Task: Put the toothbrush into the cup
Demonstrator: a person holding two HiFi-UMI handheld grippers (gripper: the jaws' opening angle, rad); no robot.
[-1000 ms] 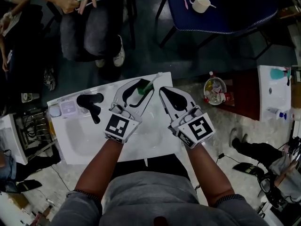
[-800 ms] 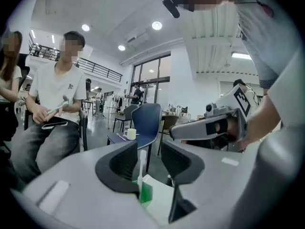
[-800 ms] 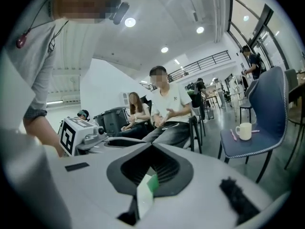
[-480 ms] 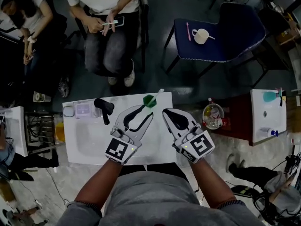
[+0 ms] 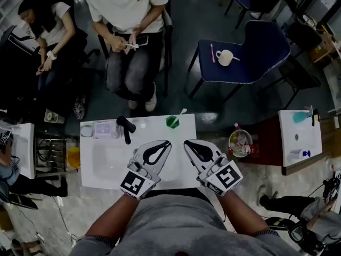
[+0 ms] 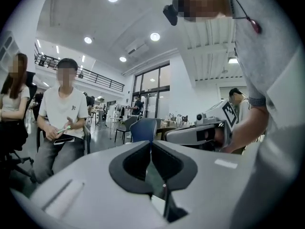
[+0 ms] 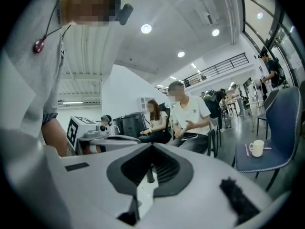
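Observation:
A green cup [image 5: 171, 122] stands at the far edge of the white basin counter [image 5: 106, 169], and a white toothbrush [image 5: 181, 112] sticks out of it, leaning right. Both grippers hover over the basin's near side, short of the cup and apart from it. My left gripper [image 5: 167, 142] [image 6: 151, 143] is closing, its tips almost together with nothing between them. My right gripper [image 5: 186, 142] [image 7: 152, 146] is beside it, shut and empty. Neither gripper view shows the cup.
A black faucet [image 5: 126, 127] and a clear soap box [image 5: 104, 128] sit at the basin's back left. Two seated people [image 5: 130, 31] are beyond it. A blue chair [image 5: 250, 52] holds a white mug [image 5: 225, 57]. Another basin [image 5: 298, 137] is at the right.
Both grippers have risen and drawn back from the cup. The left jaws, open around the toothbrush before, have come nearly together. The toothbrush stays in the cup.

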